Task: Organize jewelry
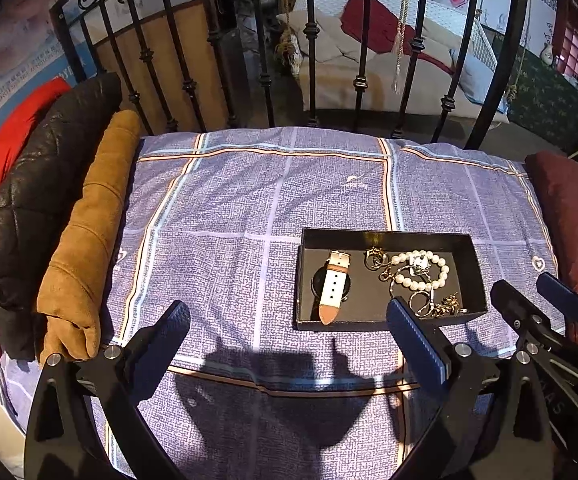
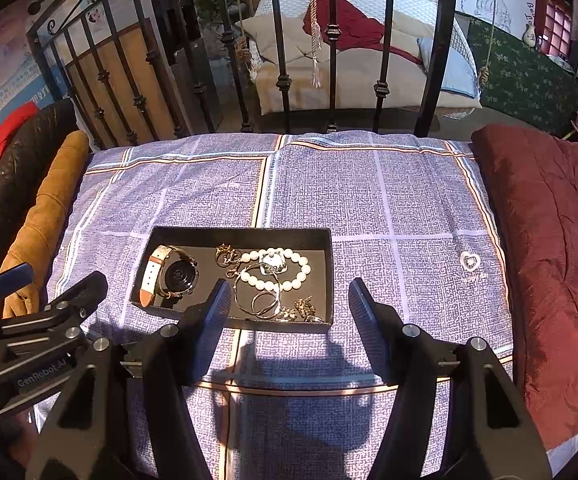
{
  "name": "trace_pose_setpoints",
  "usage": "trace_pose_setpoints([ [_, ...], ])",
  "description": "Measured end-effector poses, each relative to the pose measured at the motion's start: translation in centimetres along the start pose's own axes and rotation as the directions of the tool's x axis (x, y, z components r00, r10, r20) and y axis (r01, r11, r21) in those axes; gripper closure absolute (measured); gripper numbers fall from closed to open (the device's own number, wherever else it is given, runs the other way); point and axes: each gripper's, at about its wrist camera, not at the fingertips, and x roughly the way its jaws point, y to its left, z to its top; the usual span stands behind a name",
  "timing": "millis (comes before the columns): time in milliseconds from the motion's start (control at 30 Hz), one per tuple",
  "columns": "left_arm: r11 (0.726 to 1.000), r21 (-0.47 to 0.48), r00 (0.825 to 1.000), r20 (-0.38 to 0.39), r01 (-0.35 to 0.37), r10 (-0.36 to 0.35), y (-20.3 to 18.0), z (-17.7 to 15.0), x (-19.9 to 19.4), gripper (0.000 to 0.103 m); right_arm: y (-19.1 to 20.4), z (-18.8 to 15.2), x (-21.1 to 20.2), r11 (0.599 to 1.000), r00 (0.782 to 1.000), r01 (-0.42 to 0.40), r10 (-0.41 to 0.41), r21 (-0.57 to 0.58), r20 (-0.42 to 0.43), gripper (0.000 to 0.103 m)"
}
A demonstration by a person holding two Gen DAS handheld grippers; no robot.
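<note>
Jewelry: watch (image 2: 169, 276), pearl bracelet (image 2: 277, 268) and chains already lie in the box (image 2: 245, 234), just ahead of both spread, empty grippers (image 1: 289, 320) (image 2: 287, 300); nothing shows whether sorting remains.

Matt black tray (image 2: 245, 235), glossy pearl bracelet (image 2: 285, 270), woven cloth bedspread (image 2: 389, 200), perhaps cotton.

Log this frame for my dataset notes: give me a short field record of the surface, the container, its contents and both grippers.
surface: blue checked bedcover
container: black open tray, lying flat on the bedcover
contents: watch at the tray's left; pearl bracelet and a tangle of gold pieces at its right
left gripper: open, empty, held above the bedcover
right gripper: open, empty, near the tray's front edge
beside bedcover: brown garment, maroon quilt
</note>
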Motion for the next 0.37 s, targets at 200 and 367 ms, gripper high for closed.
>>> trace_pose_setpoints([
  [200, 0.999, 0.052, 1.000, -0.024, -0.017, 0.018, -0.54, 0.14, 0.26, 0.006, -0.12, -0.02, 0.01, 1.000, 1.000, 0.000, 0.000, 0.002, 0.000, 0.042],
  [367, 0.999, 0.049, 0.999, -0.044, -0.003, 0.005, -0.66, 0.10, 0.45, 0.006, -0.17, -0.01, 0.02, 1.000, 1.000, -0.003, 0.003, 0.002, 0.002, 0.042],
])
